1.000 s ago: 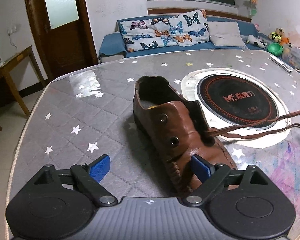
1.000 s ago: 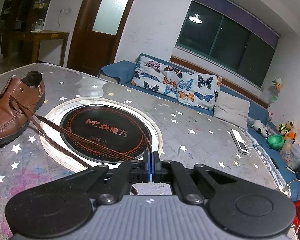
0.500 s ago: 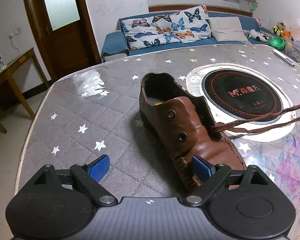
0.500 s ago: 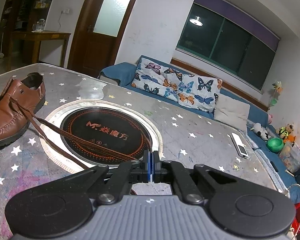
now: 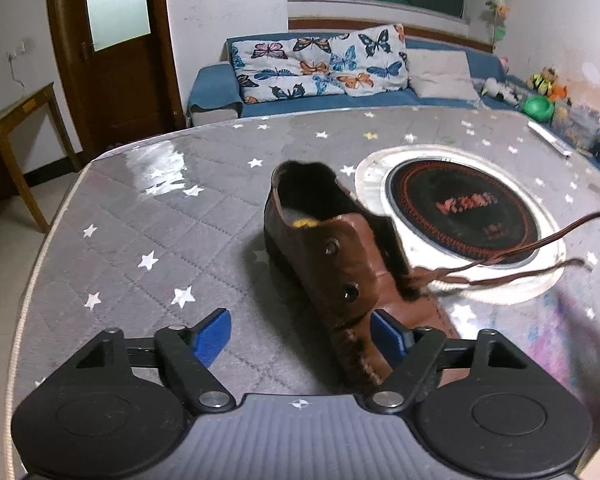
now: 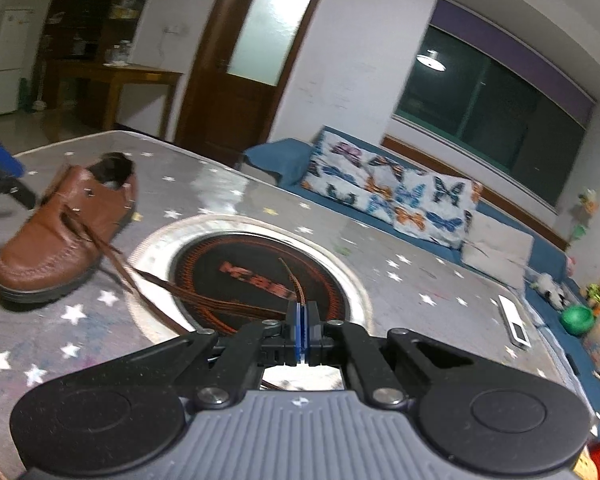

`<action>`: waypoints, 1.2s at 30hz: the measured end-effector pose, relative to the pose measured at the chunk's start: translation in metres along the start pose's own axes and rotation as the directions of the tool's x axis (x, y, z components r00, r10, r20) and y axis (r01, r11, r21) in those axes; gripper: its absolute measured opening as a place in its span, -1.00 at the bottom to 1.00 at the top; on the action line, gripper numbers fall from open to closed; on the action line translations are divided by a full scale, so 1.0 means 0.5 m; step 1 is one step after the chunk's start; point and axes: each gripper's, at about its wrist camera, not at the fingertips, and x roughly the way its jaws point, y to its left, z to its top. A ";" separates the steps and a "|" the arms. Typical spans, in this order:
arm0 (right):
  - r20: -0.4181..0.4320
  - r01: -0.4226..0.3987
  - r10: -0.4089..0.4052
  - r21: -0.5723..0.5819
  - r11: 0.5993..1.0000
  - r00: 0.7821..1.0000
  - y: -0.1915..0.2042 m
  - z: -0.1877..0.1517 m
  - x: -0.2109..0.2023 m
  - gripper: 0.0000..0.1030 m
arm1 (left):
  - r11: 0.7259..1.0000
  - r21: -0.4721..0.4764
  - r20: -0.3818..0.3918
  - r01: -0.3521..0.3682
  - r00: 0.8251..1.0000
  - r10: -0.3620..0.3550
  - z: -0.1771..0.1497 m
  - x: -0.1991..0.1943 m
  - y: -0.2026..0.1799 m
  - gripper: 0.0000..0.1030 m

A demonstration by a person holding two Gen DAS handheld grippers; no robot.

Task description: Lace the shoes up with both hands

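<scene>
The right gripper [image 6: 300, 320] has its jaws clenched on the brown lace [image 6: 204, 300], pinching it near its frayed tip, which pokes up just past the blue pads. From there the lace runs left across the dark round hob [image 6: 260, 276] set in the tabletop [image 6: 420, 280] and into the brown leather shoe [image 6: 60, 236], which rests on its sole at the left. The left gripper [image 5: 300, 332] has its jaws closing; the shoe's toe [image 5: 360, 344] lies between them, the right pad just beside the leather, the left pad clear of it over bare tabletop. The lace looks thin, soft and limp, likely to slip or fray if pulled by its loose end, so the firmer hold is probably a little back from the tip. The shoe looks fairly stiff and light enough to slide when the lace tugs; steadying it across the toe or the sides below the eyelets [image 5: 350, 292] seems the safest hold.
</scene>
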 end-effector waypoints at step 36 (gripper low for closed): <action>0.063 -0.381 0.415 -0.292 0.878 0.908 0.282 0.089 0.074 -0.98 | 0.976 -0.219 -0.074 0.011 0.997 -0.028 0.096 0.054 -0.004 -0.24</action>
